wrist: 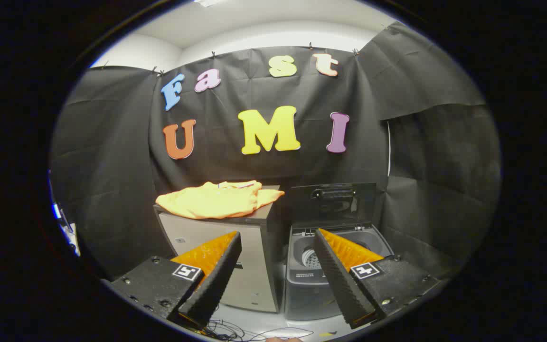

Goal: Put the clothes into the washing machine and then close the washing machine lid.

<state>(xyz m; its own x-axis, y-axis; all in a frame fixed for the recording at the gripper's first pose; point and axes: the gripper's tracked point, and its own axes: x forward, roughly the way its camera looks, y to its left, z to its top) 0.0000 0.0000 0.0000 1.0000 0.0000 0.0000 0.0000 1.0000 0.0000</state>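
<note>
A: Nearest first. What's the gripper doing?

B: Fingers spread wide apart, nothing btwn them, nothing touched. Left fingertip sits in front of the cabinet face, right fingertip in front of the washer's front rim.

A: Anything under them?

B: Pale floor w/ a tangle of thin cables below the left finger.

A: Next out?

B: Two units side by side, just beyond the tips. Left: a light-fronted cabinet w/ a dark top. Right: a small grey top-load washing machine. They stand right next to each other; can't tell if touching.

A: Washer state?

B: Lid is up, standing upright at the back, handle visible near its top edge. Tub opening exposed, perforated drum wall seen inside; can't see any garment in there.

A: And the clothes?

B: Orange-yellow clothes, rumpled pile on the cabinet top, one part spilling toward the washer side. Beyond and above the left fingertip, left of the open lid, well apart from both fingers. Not in the machine yet.

A: Behind?

B: Black cloth wall all round, white ceiling above it.
</note>
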